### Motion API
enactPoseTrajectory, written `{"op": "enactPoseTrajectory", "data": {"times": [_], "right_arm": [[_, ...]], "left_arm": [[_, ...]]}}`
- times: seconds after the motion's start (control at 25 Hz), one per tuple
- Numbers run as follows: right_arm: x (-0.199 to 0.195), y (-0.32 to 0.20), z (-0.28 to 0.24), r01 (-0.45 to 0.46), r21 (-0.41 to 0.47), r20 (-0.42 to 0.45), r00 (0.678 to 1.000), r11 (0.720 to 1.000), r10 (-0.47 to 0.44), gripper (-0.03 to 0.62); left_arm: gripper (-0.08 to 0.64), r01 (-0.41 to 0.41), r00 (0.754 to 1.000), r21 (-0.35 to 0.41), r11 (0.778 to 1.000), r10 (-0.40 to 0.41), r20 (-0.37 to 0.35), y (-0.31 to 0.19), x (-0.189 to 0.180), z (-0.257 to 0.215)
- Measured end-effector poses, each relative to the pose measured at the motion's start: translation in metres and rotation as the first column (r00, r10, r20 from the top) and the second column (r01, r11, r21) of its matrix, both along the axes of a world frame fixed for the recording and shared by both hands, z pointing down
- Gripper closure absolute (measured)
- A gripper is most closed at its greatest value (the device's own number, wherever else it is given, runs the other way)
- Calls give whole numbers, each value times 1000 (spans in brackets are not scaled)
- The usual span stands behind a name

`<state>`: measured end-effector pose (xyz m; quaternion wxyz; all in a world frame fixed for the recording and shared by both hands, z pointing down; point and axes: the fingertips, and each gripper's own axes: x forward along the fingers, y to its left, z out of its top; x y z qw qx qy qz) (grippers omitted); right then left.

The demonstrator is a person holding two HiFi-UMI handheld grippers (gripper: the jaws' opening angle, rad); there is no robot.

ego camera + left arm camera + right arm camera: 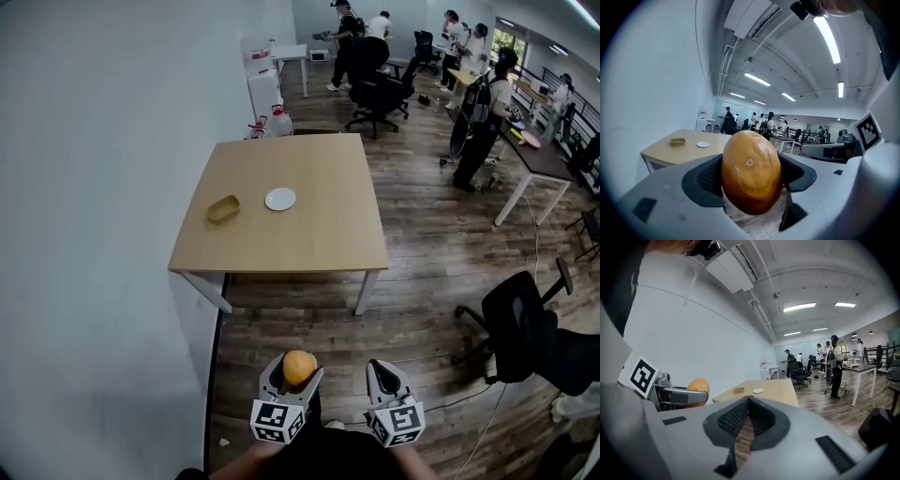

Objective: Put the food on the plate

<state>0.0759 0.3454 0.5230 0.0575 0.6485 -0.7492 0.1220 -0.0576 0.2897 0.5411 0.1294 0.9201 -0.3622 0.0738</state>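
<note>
A smooth orange-brown, egg-shaped food item (299,367) (751,171) sits clamped between the jaws of my left gripper (294,375) (752,180), held low over the wooden floor, well short of the table. Seen from the right gripper view, the same food item (697,386) pokes out beside the left gripper. My right gripper (383,376) (746,416) is shut with nothing in it, its jaws meeting at the tips. A small white plate (280,199) (702,145) (758,391) lies near the middle of the wooden table (319,234).
A small tan tray (223,209) (677,141) (738,390) sits left of the plate. The white wall runs along the left. A black office chair (525,328) stands at the right; more chairs, desks and several people fill the far room.
</note>
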Motion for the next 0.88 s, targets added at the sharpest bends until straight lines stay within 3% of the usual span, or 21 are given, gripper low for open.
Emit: {"op": "enactPoseTrajectory", "data": {"times": [0.4,0.88], "right_arm": [[33,-122,-12,-54,-18,11,998,998,54,532],[18,-263,-11,-29,-61,-31,999,998,28,532]], "left_arm": [[230,-39,999,-23,999,39,10,-128,34,8],[230,-7,1000,-48,999,7,-7,-272,19,6]]}}
